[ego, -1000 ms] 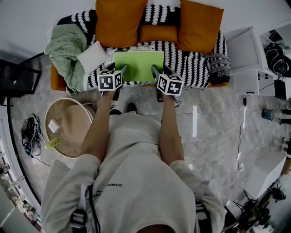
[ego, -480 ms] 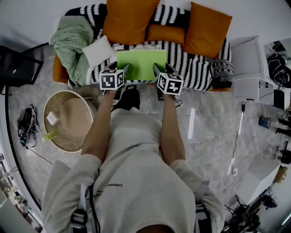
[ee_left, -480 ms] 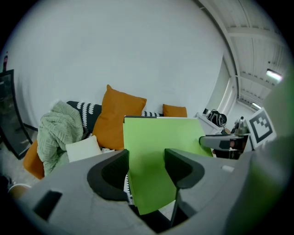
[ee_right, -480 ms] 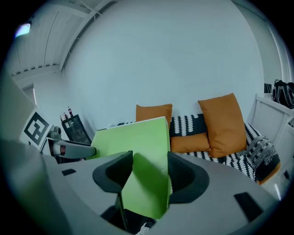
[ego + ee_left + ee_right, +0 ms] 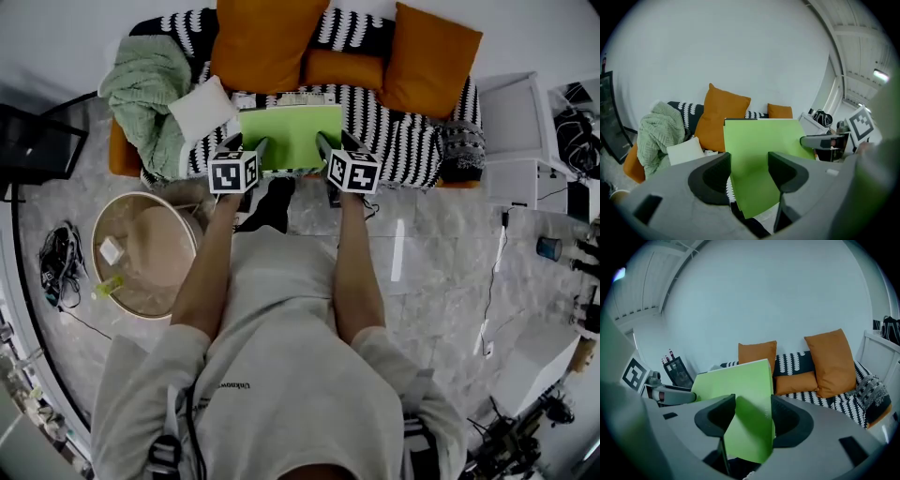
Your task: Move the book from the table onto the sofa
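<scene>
A bright green book (image 5: 291, 134) hangs flat just above the front of the sofa seat (image 5: 403, 141), which has a black-and-white patterned cover. My left gripper (image 5: 246, 143) is shut on the book's left edge and my right gripper (image 5: 335, 142) on its right edge. In the left gripper view the green cover (image 5: 759, 140) fills the gap between the jaws of that gripper (image 5: 749, 168). The right gripper view shows the book's spine side (image 5: 750, 385) clamped between the jaws of that gripper (image 5: 753, 416).
Orange cushions (image 5: 258, 42) (image 5: 431, 56) line the sofa back. A green blanket (image 5: 145, 94) and a white pillow (image 5: 199, 108) lie at its left end. A round wooden table (image 5: 145, 253) stands on the floor at left, and a white side table (image 5: 506, 112) at right.
Both grippers have carried the book a little forward and lower over the sofa seat. Both still grip it.
</scene>
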Motion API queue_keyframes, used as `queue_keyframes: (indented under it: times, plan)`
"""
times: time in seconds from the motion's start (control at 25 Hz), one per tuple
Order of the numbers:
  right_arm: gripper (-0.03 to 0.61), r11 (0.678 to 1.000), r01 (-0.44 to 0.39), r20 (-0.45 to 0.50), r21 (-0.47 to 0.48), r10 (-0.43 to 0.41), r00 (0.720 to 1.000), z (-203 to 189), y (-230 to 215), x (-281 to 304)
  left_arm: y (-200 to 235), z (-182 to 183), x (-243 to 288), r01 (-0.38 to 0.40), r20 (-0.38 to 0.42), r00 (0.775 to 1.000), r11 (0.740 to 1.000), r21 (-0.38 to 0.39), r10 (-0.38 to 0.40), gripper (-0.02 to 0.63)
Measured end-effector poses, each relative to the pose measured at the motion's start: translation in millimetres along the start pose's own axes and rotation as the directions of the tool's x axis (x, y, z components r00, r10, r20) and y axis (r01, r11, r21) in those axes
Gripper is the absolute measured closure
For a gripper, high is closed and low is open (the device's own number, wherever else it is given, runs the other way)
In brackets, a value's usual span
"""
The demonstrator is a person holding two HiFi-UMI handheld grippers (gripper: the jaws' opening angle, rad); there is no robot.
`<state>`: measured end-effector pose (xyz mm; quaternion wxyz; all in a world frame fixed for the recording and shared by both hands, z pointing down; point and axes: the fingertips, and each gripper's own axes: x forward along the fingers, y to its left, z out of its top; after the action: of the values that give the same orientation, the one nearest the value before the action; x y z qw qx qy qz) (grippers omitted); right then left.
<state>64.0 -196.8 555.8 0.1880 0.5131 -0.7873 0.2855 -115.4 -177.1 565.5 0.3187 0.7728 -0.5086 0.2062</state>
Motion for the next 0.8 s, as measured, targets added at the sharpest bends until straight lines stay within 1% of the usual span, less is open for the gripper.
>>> queue_keyframes:
  times: [0.08,0.16,0.24,0.32,0.44,0.6,0.8]
  plan:
    - [0.374,1.000,-0.017,0.013,0.000,0.017,1.000,6.4,-2.3,4.4,0.7,5.8,3.7,-0.003,-0.003,1.000,1.000,0.031,0.003,0.360]
    - [0.374,0.999,-0.030,0.010,0.012,0.030,1.000,2.4,0.2,9.8,5.8,3.9,4.1,0.001,-0.023,1.000,0.999,0.046,0.000,0.360]
    - [0.373,0.999,-0.041,-0.001,0.024,0.041,0.999,-0.4,0.7,17.7,10.6,3.1,5.9,0.004,-0.029,1.000,0.999,0.041,-0.003,0.360]
    - [0.374,0.999,-0.046,-0.002,0.021,0.046,0.999,6.7,0.0,25.9,15.5,10.6,11.2,0.000,-0.024,1.000,1.000,0.029,0.000,0.360]
    - [0.374,0.999,-0.036,-0.004,0.026,0.036,0.999,9.9,-6.4,32.5,17.0,16.5,22.4,-0.002,-0.032,0.999,1.000,0.011,0.002,0.360]
    - [0.373,0.998,-0.019,-0.019,0.059,0.020,1.000,10.8,-23.3,43.2,13.8,22.8,42.6,0.022,-0.067,0.998,0.999,0.034,-0.019,0.360]
    - [0.374,0.997,0.005,-0.007,0.076,-0.004,1.000,33.6,-39.9,55.9,13.6,50.8,66.5,0.036,-0.070,0.997,0.999,0.033,-0.033,0.360]
